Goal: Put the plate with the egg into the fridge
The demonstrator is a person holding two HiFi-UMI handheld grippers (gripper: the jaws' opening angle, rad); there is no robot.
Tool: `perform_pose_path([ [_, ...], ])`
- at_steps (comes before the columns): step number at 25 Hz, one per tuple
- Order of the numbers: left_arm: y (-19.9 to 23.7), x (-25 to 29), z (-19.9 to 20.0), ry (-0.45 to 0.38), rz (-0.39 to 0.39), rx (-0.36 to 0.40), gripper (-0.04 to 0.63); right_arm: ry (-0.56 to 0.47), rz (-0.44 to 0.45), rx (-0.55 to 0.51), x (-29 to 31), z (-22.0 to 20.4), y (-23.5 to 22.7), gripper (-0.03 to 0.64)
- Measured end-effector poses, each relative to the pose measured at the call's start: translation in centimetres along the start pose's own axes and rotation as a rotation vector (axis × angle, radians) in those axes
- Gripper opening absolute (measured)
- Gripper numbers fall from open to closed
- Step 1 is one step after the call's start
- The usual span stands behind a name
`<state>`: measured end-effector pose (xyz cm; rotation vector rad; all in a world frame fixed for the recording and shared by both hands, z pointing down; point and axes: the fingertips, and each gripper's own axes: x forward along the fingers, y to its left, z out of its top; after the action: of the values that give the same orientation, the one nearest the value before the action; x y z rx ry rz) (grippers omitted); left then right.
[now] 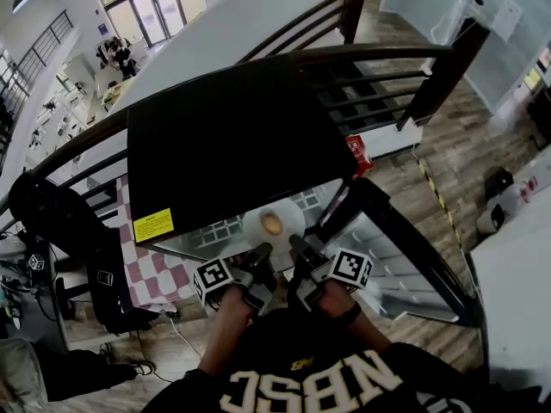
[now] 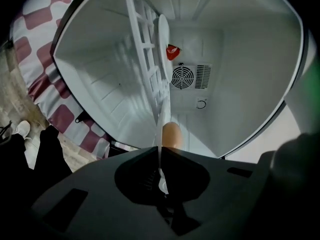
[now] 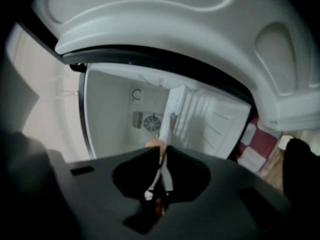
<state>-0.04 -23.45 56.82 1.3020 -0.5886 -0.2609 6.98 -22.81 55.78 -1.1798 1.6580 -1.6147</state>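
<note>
In the head view a white plate (image 1: 258,224) carrying a brown egg (image 1: 272,223) is held just in front of the black fridge (image 1: 232,136), at its open mouth. My left gripper (image 1: 261,253) is shut on the plate's near-left rim and my right gripper (image 1: 299,246) is shut on its near-right rim. The left gripper view shows the plate (image 2: 163,59) edge-on between the left gripper (image 2: 160,151) jaws, with the egg (image 2: 171,134) beside it. In the right gripper view the plate (image 3: 165,126) runs out of the right gripper (image 3: 162,151), and the egg (image 3: 154,143) peeks out at the left.
The fridge's white inside (image 2: 240,59) has a wire shelf (image 2: 142,44), a round fan grille (image 2: 182,76) and a red tag (image 2: 172,51) at the back. Its door (image 1: 405,256) stands open to the right. A red-and-white checked cloth (image 1: 151,274) lies under the fridge. A dark railing (image 1: 379,54) runs behind.
</note>
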Motion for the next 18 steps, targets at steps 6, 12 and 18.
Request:
perform_pose_path([
  [6,-0.4,1.5,0.5,0.003,0.008,0.0,0.029,-0.017,-0.021,0.01,1.0,1.5,-0.5,0.044],
  [12,-0.2,2.3,1.2,0.006,0.026,-0.014,0.029,-0.026,-0.031,0.006,2.2,2.3,-0.8,0.044],
  [18,0.0,2.9,2.0,-0.007,0.037,-0.021,0.029,-0.037,-0.043,-0.002,3.0,2.9,-0.8,0.044],
])
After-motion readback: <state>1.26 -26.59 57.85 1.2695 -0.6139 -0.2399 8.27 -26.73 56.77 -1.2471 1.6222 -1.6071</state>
